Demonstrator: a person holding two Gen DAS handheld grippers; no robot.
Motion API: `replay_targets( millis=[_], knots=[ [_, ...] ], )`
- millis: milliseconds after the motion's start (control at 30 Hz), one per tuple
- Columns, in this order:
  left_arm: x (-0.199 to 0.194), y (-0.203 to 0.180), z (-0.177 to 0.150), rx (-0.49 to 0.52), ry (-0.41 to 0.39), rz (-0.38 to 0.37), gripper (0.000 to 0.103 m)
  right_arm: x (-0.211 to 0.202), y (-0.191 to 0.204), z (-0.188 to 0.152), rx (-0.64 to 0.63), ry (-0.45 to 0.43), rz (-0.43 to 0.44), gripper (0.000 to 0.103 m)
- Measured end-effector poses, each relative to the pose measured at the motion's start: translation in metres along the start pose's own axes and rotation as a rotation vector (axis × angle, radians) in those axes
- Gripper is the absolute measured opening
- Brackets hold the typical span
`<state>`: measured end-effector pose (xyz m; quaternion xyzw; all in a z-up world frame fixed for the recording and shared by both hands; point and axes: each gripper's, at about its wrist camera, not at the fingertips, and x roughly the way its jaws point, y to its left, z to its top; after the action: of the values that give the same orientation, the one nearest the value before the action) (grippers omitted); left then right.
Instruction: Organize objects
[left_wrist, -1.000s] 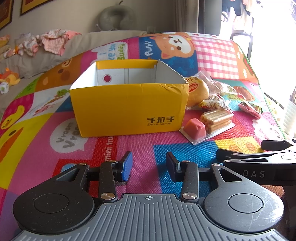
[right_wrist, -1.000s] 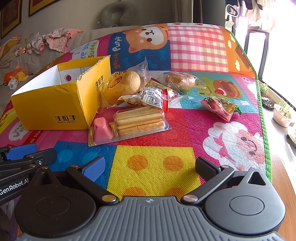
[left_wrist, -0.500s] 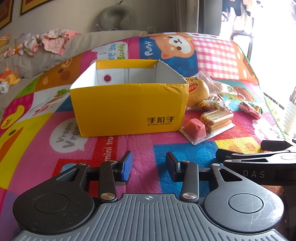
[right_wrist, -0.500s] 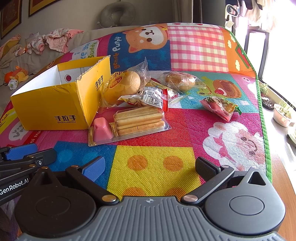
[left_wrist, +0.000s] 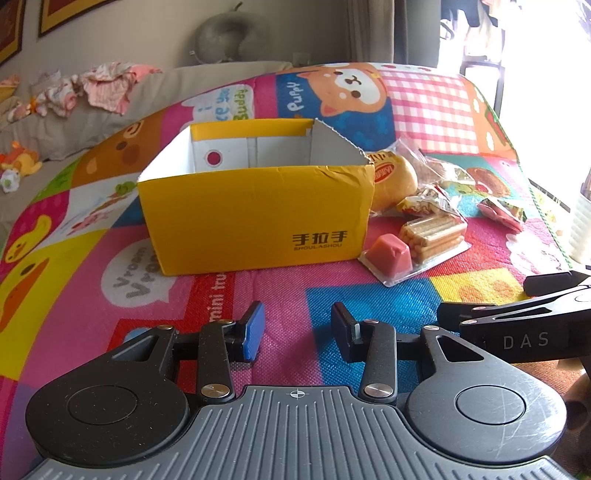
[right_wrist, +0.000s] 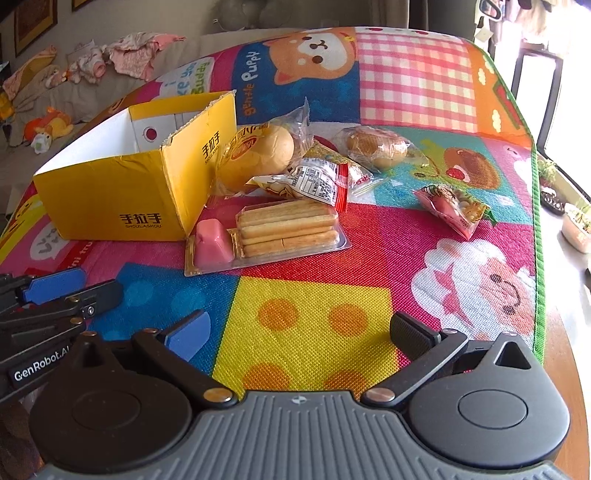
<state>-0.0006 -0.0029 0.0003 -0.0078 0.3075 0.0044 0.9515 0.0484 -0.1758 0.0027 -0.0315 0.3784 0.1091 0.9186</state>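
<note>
The clear plastic tray of biscuit sticks (right_wrist: 266, 236) lies long axis 9-to-3, touching or nearly touching the open-topped yellow cardboard box (right_wrist: 122, 199) at 10 o'clock, bare colourful woven mat (right_wrist: 306, 325) before both empty, jaws-apart grippers, left (left_wrist: 295, 328) and right (right_wrist: 299, 332).

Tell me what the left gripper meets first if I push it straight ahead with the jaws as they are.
Most likely the near wall of the yellow box. The left gripper hovers open over bare mat, nothing between; depth is hard to judge.

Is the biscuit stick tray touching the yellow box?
Cannot tell. In the right wrist view the biscuit stick tray corner meets the yellow box base, contact unclear.
</note>
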Motion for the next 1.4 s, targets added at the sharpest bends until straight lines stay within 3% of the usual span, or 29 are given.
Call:
replay_targets(
  millis=[467, 1000, 1133, 1233, 1400],
  knots=[
    [0.000, -0.004, 0.000, 0.016, 0.002, 0.025, 0.046, 0.001, 0.003, 0.002, 0.002, 0.024, -0.015, 0.103],
    [-0.001, 0.003, 0.000, -0.028, 0.000, 0.000, 0.046, -0.008, 0.009, -0.004, -0.033, -0.031, -0.040, 0.103],
    [-0.001, 0.002, 0.000, -0.026, -0.001, 0.005, 0.046, -0.022, 0.011, -0.006, -0.050, -0.084, -0.009, 0.103],
    [-0.002, 0.002, 0.000, -0.024, -0.003, 0.013, 0.045, -0.027, 0.012, -0.009, -0.041, -0.071, 0.041, 0.103],
    [-0.019, 0.011, 0.008, -0.049, 0.002, -0.001, 0.044, -0.044, 0.010, -0.010, -0.031, -0.090, 0.052, 0.103]
  ],
)
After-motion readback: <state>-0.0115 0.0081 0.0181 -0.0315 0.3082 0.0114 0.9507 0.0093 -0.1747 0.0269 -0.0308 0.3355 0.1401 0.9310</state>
